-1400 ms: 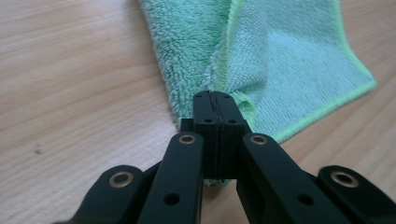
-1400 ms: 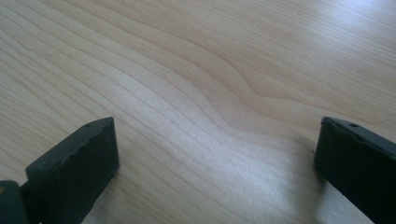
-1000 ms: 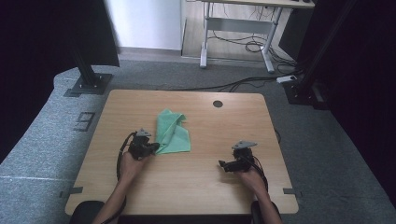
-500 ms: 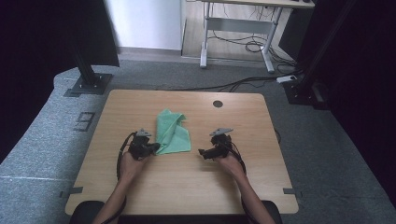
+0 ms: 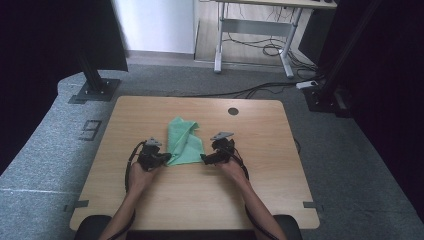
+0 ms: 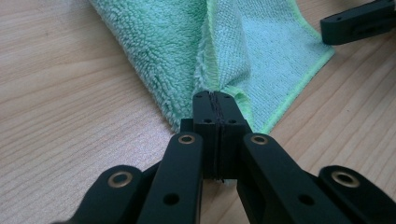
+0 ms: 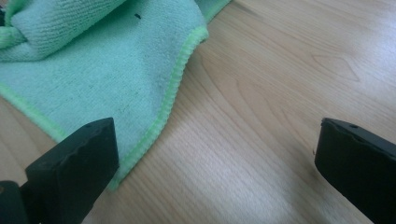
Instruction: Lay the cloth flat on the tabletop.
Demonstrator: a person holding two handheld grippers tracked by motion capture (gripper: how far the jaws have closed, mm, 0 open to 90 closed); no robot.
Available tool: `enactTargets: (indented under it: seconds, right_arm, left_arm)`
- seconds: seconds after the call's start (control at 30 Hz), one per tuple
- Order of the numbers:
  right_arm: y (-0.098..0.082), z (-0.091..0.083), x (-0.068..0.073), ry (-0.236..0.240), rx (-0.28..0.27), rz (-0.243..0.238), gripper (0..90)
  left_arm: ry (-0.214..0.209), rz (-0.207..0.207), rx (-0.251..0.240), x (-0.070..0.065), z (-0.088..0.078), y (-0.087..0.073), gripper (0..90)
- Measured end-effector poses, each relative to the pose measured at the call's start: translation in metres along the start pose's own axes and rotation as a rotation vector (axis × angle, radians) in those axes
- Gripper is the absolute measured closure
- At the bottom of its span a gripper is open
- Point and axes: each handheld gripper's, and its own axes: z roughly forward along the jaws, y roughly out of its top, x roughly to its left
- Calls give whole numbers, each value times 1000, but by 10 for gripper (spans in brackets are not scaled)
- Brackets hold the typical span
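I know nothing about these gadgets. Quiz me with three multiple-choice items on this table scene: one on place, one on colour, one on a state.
1. Where does the cloth lie on the table?
A. between the two grippers
B. at the far right corner
C. hanging over the near edge

2. What colour is the cloth?
A. red
B. green
C. white

3. How do the jaws of the left gripper stand?
A. wide apart
B. shut on the cloth
C. shut on nothing

A: the cloth sits between the left gripper and the right gripper.
B: light green pile.
B: the jaws pinch the cloth's corner.
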Motion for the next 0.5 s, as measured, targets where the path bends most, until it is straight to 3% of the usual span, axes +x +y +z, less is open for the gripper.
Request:
enactTargets:
  seconds: [0.2,0.5]
  right_arm:
    - [1,4,3,-34,19,-33,0]
    - [-7,-6,0,-68,16,-38,0]
  left_arm:
    - [3,-7,-12,1,-1,-1,886]
    - [68,-30,-34,10,-16,-1,888]
